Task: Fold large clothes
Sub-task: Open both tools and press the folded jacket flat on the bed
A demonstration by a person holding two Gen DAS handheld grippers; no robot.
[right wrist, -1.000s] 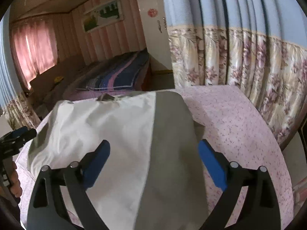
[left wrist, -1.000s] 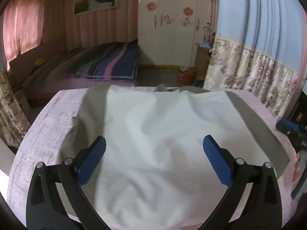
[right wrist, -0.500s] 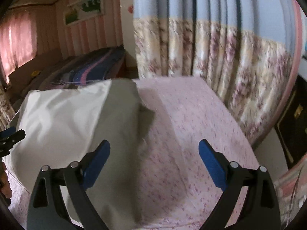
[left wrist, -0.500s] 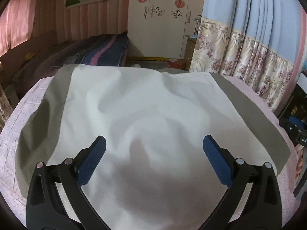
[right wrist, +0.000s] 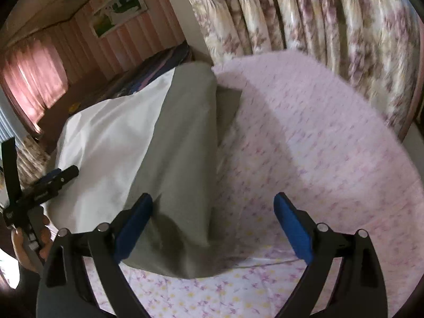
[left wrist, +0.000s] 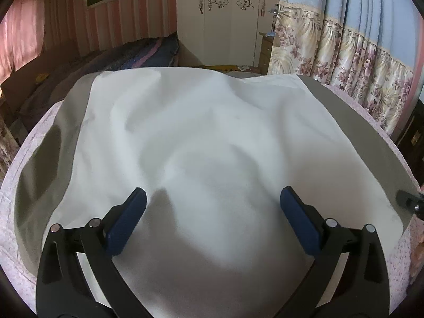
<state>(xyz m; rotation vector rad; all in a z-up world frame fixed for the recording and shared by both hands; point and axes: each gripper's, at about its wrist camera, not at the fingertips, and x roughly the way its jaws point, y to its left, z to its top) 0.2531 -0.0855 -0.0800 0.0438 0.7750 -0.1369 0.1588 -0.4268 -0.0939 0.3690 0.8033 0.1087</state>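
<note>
The garment [left wrist: 206, 143], white with grey side bands, lies spread across the pink bed [right wrist: 304, 132] filling mid-frame, likely laid flat for folding, while the left gripper [left wrist: 212, 212] and right gripper [right wrist: 213, 217] hover over it spread wide, holding nothing.

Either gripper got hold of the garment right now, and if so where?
Nothing is held. The left gripper and the right gripper both stand open over the white and grey garment spread on the pink bedspread, with no cloth between their pads.
</note>
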